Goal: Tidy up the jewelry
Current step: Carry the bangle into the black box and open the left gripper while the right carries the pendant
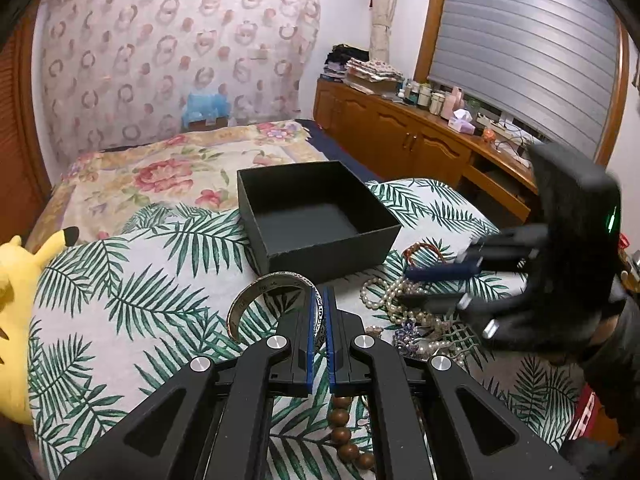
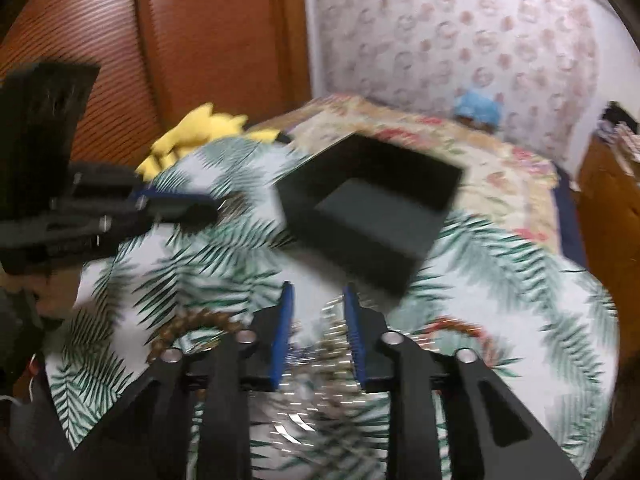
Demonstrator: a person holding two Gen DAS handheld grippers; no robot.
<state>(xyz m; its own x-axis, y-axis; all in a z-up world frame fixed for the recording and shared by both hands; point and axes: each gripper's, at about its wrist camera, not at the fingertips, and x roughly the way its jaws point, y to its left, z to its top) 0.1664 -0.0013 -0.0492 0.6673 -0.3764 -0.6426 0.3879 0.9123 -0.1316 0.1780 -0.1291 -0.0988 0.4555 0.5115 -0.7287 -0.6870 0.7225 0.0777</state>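
Note:
My left gripper [image 1: 320,292] is shut on the band of a silver cuff bangle [image 1: 256,286], which it holds just above the palm-leaf cloth in front of an open black box [image 1: 332,254]. To the right lies a tangle of pearl strings [image 1: 400,304] with a red bracelet [image 1: 424,248] behind it. My right gripper [image 1: 404,286] hangs over that tangle. In the blurred right wrist view its blue pads stand apart [image 2: 318,292] above the glinting jewelry pile [image 2: 320,360], with nothing gripped. The box [image 2: 360,248] is ahead, and the left gripper [image 2: 216,206] is at left.
A brown wooden bead string [image 1: 344,432] lies under my left gripper and shows again as a bead loop [image 2: 192,320]. A yellow plush toy [image 1: 16,268] sits at the cloth's left edge. A floral bedspread [image 1: 180,168] lies behind the box. A wooden cabinet [image 1: 400,128] with bottles runs along the right.

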